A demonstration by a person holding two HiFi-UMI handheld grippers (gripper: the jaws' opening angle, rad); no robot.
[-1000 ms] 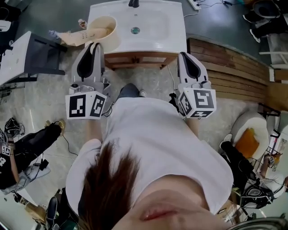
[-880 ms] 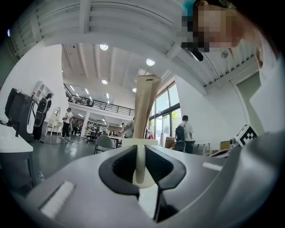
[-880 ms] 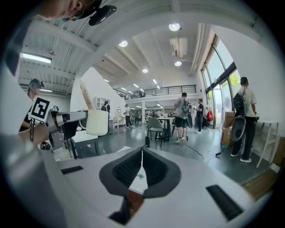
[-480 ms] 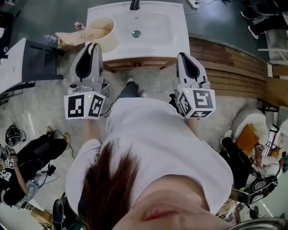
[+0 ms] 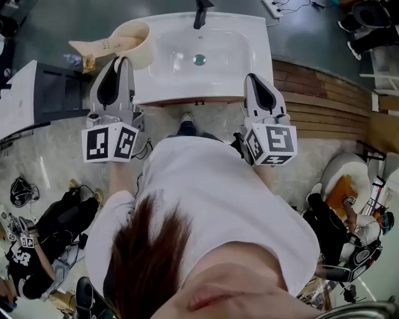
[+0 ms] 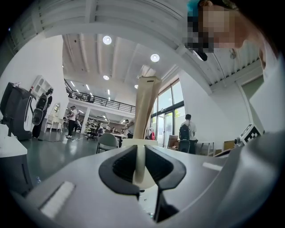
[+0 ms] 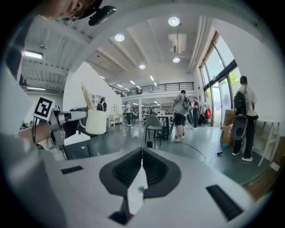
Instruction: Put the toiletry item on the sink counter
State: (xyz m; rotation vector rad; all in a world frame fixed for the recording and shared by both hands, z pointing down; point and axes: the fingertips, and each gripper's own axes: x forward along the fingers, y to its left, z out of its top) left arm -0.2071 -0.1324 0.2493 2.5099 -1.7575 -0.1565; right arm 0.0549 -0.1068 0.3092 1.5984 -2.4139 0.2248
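Observation:
A cream cup (image 5: 134,38) with a tan tube (image 5: 93,45) leaning out of it hangs at the left corner of the white sink counter (image 5: 249,43). My left gripper (image 5: 118,63) is shut on the cup's near rim. In the left gripper view the thin cream wall (image 6: 140,162) sits pinched between the jaws and the tube (image 6: 146,109) rises behind them. My right gripper (image 5: 257,81) hovers at the counter's front right edge, its jaws together and empty (image 7: 141,153). The right gripper view shows the cup (image 7: 95,121) off to the left.
A black faucet (image 5: 201,12) and a drain (image 5: 199,60) mark the basin. A grey table (image 5: 31,93) stands at the left and a wooden slatted platform (image 5: 324,93) at the right. A person (image 5: 43,243) sits on the floor at the lower left.
Both grippers have moved forward to the sink. The cup, earlier beside the counter's left side, now hangs at its left corner. The sink has come closer in the head view.

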